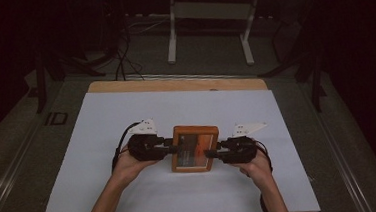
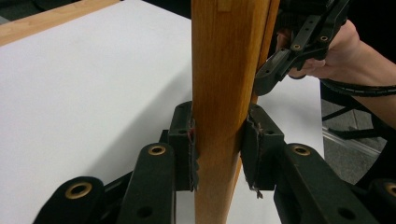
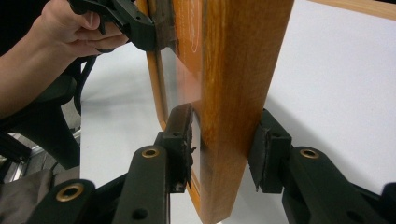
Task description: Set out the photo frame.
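Above white mat [image 1: 131, 190], wooden frame [image 1: 195, 148], picture glare-blurred

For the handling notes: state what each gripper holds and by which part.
Both hold the wooden picture frame: left gripper clamps its left side rail, right gripper its right side rail.

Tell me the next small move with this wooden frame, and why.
Probably lift it a little, both hands rising together and level. The left gripper clamps one side edge of the wooden frame and the right gripper clamps the opposite edge, pads pressing the wood in both gripper views. With each side held, an even lift looks safest; raising one hand alone would likely twist the frame over the white sheet.
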`<act>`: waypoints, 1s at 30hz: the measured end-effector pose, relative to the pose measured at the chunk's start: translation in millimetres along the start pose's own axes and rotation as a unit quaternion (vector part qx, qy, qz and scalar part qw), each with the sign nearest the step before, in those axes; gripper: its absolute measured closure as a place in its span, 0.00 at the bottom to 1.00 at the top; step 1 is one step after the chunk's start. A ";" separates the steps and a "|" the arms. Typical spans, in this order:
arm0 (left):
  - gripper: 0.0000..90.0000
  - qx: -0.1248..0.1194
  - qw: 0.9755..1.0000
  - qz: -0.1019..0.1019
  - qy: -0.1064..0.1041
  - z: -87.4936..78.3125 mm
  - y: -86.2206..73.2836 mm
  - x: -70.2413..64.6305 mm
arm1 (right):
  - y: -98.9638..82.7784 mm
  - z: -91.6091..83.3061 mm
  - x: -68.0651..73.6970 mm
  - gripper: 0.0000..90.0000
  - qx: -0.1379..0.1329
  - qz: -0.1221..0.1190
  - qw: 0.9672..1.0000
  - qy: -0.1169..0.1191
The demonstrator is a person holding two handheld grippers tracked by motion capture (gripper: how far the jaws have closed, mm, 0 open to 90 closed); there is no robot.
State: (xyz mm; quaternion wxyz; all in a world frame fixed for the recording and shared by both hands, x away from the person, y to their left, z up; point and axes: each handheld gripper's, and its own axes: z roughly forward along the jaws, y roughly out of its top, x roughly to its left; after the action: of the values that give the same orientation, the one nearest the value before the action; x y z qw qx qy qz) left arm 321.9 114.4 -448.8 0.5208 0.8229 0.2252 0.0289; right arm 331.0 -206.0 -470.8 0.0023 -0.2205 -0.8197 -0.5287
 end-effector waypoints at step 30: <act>0.76 0.014 0.999 -0.029 -0.001 4.0 -13.5 14.0 | -7.9 17.9 -10.2 0.69 0.011 0.026 1.000 0.004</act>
State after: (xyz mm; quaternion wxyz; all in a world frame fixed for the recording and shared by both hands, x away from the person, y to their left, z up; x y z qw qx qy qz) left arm 331.1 121.4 -464.9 0.5100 0.8233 0.2489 0.0098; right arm 341.5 -196.9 -488.0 0.0220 -0.2390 -0.8197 -0.5201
